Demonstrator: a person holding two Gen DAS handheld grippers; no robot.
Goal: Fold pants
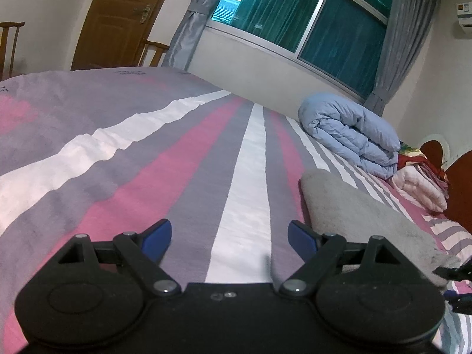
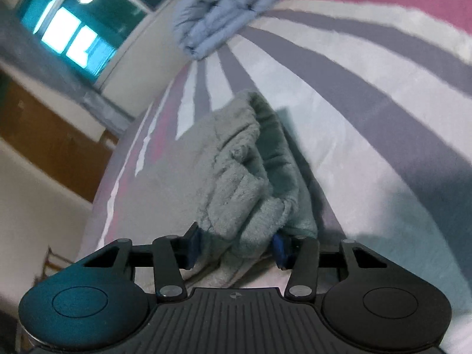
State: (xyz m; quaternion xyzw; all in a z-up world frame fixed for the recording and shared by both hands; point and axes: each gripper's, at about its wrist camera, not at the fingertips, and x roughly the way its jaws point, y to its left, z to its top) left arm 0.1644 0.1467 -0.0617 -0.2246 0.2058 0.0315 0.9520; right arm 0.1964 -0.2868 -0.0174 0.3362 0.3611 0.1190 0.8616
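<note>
So we've got two grippers going here and one pair of pants. Our left gripper (image 1: 230,237) is spread wide with nothing between its blue pads (image 1: 157,236), just hanging low over the striped bedsheet (image 1: 183,171) with a white stripe running right down the middle of the gap. Our right gripper (image 2: 236,243) is clamped partway closed on a thick bunch of the gray pants (image 2: 239,171), fuzzy fabric squeezed between both blue pads (image 2: 278,246) and bulging up past them. The pants are bunched into a crumpled, folded-over heap on the sheet straight ahead of that gripper; from the left wrist view the same pants (image 1: 368,215) show as a smooth gray mound just to the right of the left gripper, touching the bed. Counting the other stuff: one rolled light-blue comforter (image 1: 351,132) sits farther up the bed near the wall, one pale pink quilt (image 1: 421,188) just beyond it with some red and multicolor fabric on top, and a dark red headboard (image 1: 460,194) behind that. There's one big window (image 1: 298,11) with gray curtains on both sides, one brown door (image 1: 124,14), two wooden chairs (image 1: 8,44) by it, and one air conditioner (image 1: 464,14) up on the right wall. The right wrist view is a bit blurry, so fabric detail is hard to call.
</note>
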